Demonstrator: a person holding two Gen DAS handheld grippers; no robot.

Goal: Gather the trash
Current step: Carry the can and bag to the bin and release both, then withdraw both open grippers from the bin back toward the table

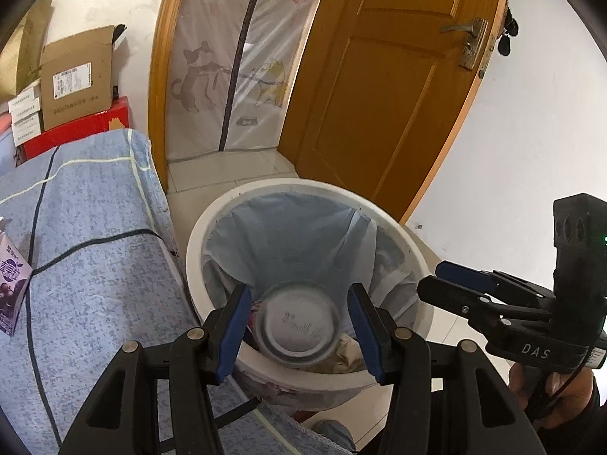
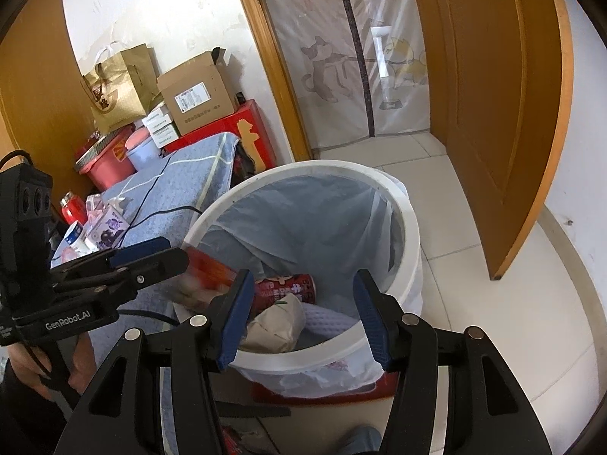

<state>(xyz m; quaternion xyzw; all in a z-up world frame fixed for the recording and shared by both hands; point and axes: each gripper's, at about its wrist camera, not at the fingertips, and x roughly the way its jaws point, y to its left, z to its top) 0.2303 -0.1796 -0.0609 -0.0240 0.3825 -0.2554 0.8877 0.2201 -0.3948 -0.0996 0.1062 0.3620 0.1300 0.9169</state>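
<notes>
1. Only in the left wrist view: a can (image 1: 296, 326) seen end-on, its round base toward the camera, framed between the pads of the left tongs (image 1: 299, 292).
2. Only in the right wrist view: a red blurred thing (image 2: 208, 267) just off the left tongs' tips, too smeared to name; deeper in the bin (image 2: 411, 227), a second red can (image 2: 292, 288), a crumpled paper bag (image 2: 277, 326) and a pale cloth (image 2: 326, 322).
3. End-on can over the bin's mouth, long axis running along the tongs, down into the liner. Second red can on its side, long axis across the picture.
4. Left tongs spread wide, a thin gap showing on each side of the can, so no grip. Right tongs (image 2: 305, 276) spread too, nothing between the pads.
5. Both pairs tilted down over the rim, side by side. Right hand (image 1: 550, 390) wrapped around its handle, left hand (image 2: 38, 364) likewise, beside the blue-clothed surface (image 1: 95, 246).
</notes>
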